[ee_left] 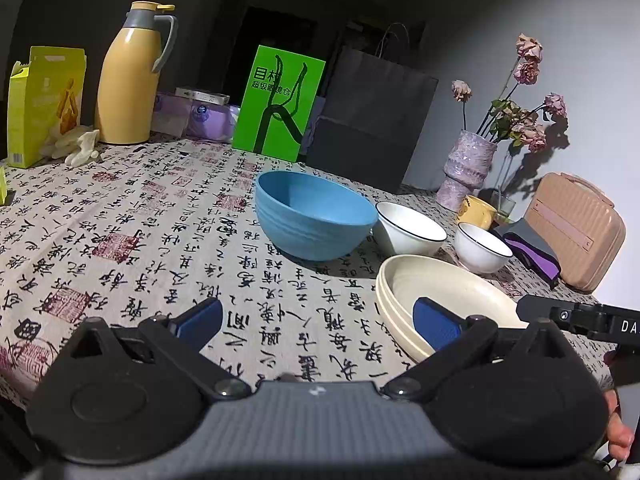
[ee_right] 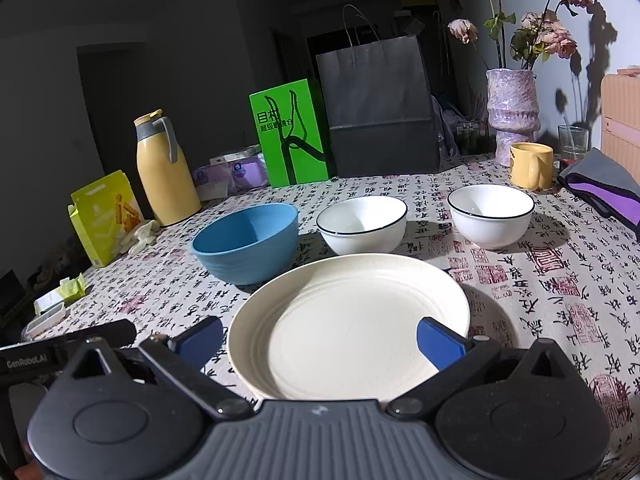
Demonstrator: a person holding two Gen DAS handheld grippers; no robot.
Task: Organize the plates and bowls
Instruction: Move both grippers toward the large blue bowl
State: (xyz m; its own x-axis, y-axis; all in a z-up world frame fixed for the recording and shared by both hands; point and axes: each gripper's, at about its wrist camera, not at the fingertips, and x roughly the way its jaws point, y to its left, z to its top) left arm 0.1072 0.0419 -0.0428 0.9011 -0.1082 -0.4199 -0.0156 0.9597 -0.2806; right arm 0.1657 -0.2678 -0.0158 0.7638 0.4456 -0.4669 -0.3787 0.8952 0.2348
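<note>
A cream plate [ee_right: 360,300], which seems to rest on a second one, lies on the table just ahead of my right gripper [ee_right: 320,338]. That gripper is open, one blue finger over the plate's near right part and the other outside its left rim. Behind the plate stand a blue bowl [ee_right: 248,240] and two white bowls with dark rims [ee_right: 362,224] [ee_right: 490,214]. My left gripper [ee_left: 318,318] is open and holds nothing, left of the cream plate [ee_left: 440,284] and in front of the blue bowl [ee_left: 312,220]. The white bowls [ee_left: 408,232] [ee_left: 480,248] sit to its right.
The table wears a calligraphy-print cloth [ee_left: 120,220]. Along the back stand a yellow thermos [ee_right: 164,172], a green bag [ee_right: 292,136], a black paper bag [ee_right: 380,108] and a vase of dried flowers [ee_right: 512,112]. A yellow mug [ee_right: 530,166], a grey-purple cloth [ee_right: 608,188] and a pink case [ee_left: 576,232] crowd the right.
</note>
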